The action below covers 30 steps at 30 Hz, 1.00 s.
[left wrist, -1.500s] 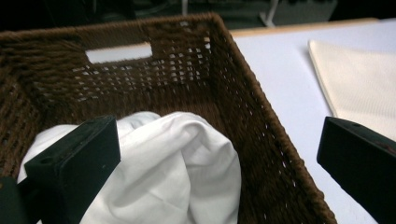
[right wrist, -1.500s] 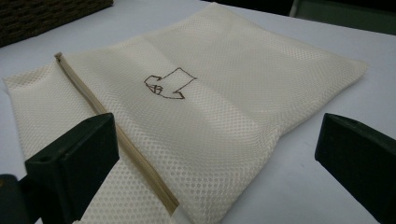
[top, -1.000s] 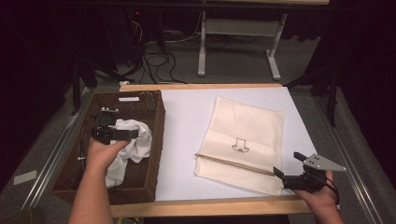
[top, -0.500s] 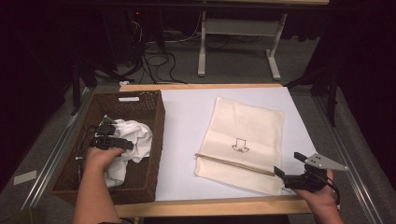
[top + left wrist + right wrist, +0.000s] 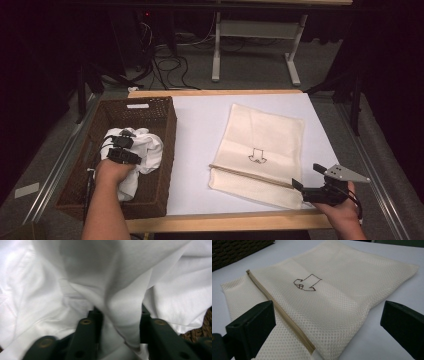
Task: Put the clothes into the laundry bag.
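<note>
**Risk of a partial grasp at the basket**

Left tongs (image 5: 131,146) sunk into the white garment (image 5: 145,150) inside the brown wicker basket (image 5: 165,130), jaws just closing, a single raised fold of the cloth pinched between them, as seen in the left gripper view (image 5: 125,315). Likely hazards: only that ridge caught, so slipping free once lifted; or the rest of the garment trailing and snagging on the basket rim, dragging the basket across the table (image 5: 200,125). Depth of the bite hard to judge, perhaps shallow, given the blur of the close view. Garment bunched at the basket's middle, directly under and around the left tongs, well apart from the right tongs (image 5: 312,185).

Right tongs held wide open, gripping nothing, hovering just off the near right corner of the cream mesh laundry bag (image 5: 265,145); zipper (image 5: 279,312) apparently shut and running between the jaws in the right gripper view, so a shut mouth could block loading later.
</note>
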### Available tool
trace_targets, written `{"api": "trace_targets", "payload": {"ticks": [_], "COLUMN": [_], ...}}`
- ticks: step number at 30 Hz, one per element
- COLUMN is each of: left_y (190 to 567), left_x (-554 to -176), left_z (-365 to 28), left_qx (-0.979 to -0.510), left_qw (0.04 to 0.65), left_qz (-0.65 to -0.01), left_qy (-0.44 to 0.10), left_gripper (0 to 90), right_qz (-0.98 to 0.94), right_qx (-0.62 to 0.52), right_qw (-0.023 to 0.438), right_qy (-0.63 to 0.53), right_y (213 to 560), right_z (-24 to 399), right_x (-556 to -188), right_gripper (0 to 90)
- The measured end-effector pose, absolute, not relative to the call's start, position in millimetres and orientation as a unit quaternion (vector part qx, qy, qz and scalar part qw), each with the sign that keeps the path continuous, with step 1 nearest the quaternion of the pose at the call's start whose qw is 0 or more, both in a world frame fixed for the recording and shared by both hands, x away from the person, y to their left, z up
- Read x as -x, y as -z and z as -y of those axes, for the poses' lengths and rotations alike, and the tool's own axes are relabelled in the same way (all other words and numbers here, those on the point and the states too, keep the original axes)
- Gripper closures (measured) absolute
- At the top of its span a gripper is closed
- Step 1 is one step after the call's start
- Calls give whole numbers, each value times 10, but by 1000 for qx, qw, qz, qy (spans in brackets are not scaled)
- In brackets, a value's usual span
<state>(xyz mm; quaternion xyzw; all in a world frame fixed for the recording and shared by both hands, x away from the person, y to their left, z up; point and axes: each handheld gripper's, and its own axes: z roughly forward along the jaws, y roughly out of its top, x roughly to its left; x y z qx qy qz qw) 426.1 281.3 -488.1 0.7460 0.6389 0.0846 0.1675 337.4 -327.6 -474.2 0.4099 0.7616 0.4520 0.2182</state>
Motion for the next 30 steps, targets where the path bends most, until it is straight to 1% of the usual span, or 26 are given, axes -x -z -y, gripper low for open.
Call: {"api": "trace_targets", "payload": {"ticks": [3, 5, 6, 7, 8, 9, 14, 17, 18, 23, 25, 26, 27, 28, 30], "left_y": [4830, 4764, 4764, 4676, 4676, 4592, 4401, 4301, 4272, 4143, 4098, 4098, 4059, 4059, 4038], "left_x": [-4250, -4236, -4236, -4214, -4214, -4182, -4058, -3984, -3961, -3831, -3776, -3776, -3712, -3712, -3658], "left_z": [-2836, -2842, -2842, -2840, -2840, -2832, -2792, -2765, -2763, -2764, -2753, -2753, -2742, -2742, -2731], "left_qx": [-737, -733, -733, -726, -726, -722, -700, -689, -683, -640, -628, -628, -617, -617, -602], "left_qw": [187, 201, 201, 217, 217, 234, 290, 315, 329, 391, 405, 405, 422, 422, 434], "left_qz": [-642, -640, -640, -640, -640, -636, -626, -619, -617, -615, -609, -609, -600, -600, -597], "left_qy": [-95, -112, -112, -124, -124, -139, -184, -209, -209, -244, -266, -266, -286, -286, -303], "left_gripper": [780, 793, 795, 797, 797, 797, 798, 798, 798, 798, 797, 797, 797, 797, 797], "right_qz": [-762, -762, -761, -761, -761, -760, -758, -758, -758, -758, -758, -758, -758, -758, -757], "right_qx": [-408, -410, -410, -411, -409, -415, -415, -410, -410, -410, -410, -410, -411, -411, -408], "right_qw": [218, 218, 217, 217, 219, 217, 216, 219, 219, 220, 220, 220, 218, 219, 222], "right_qy": [-452, -452, -453, -453, -454, -450, -454, -457, -458, -457, -457, -457, -457, -458, -459], "right_y": [4743, 4740, 4738, 4737, 4739, 4739, 4731, 4722, 4721, 4716, 4719, 4719, 4720, 4718, 4712], "right_z": [3268, 3270, 3273, 3278, 3284, 3286, 3298, 3297, 3295, 3292, 3292, 3292, 3291, 3291, 3291], "right_x": [-3375, -3373, -3374, -3375, -3381, -3380, -3378, -3375, -3374, -3366, -3366, -3366, -3364, -3361, -3356], "right_gripper": [7, 7, 7, 7, 7, 8, 8, 7, 7, 8, 8, 8, 8, 9, 9]}}
